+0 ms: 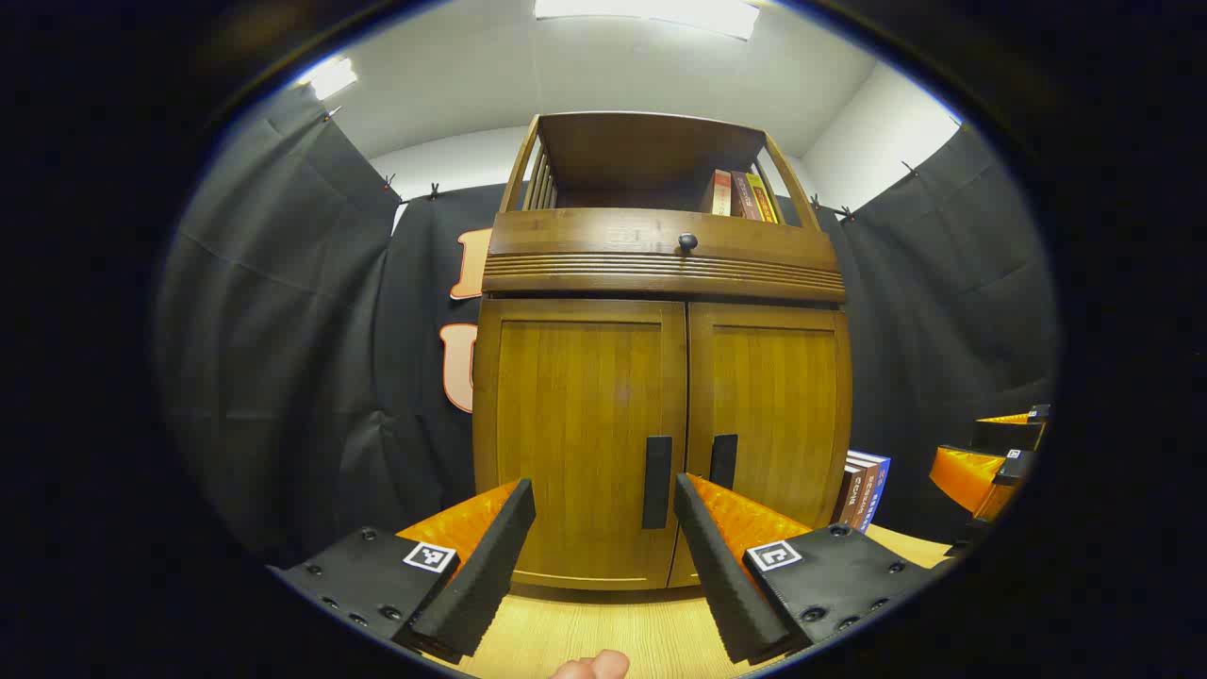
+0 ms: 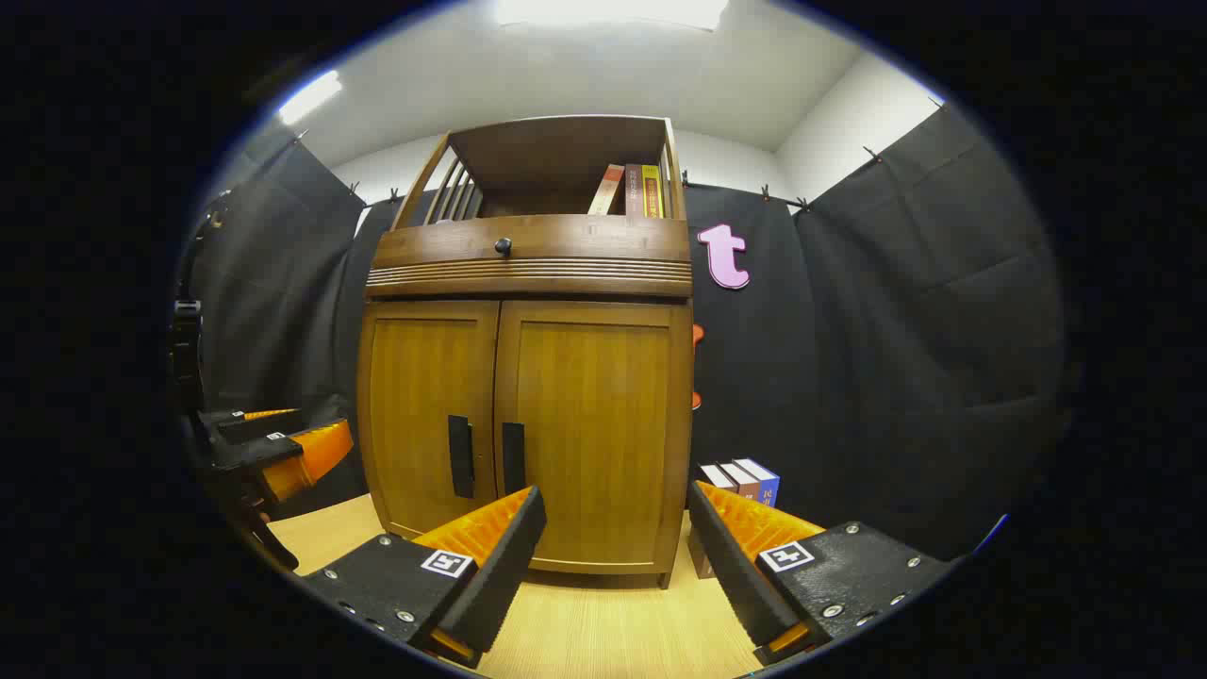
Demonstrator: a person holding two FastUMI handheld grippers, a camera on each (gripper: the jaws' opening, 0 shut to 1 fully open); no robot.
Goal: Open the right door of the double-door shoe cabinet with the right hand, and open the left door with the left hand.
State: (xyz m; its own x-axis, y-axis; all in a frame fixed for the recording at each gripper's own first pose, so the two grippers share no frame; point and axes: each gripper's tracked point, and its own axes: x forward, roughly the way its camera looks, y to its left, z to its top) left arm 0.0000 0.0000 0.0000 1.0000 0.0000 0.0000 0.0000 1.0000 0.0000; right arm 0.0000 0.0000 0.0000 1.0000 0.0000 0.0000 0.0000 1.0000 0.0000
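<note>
Doors (image 1: 660, 434) closed; tools (image 1: 603, 528) spread

Closed doors hide the shoe cabinet (image 1: 660, 377) interior from you. Its base, in the left gripper view, sits partly behind your left gripper (image 1: 603, 556). Beside the cabinet's right side, the standing books (image 2: 740, 481) are partly blocked by your right gripper (image 2: 613, 566); spine lettering is too small to read. Books on the cabinet's top shelf (image 1: 745, 196) are cut by the side rail.
</note>
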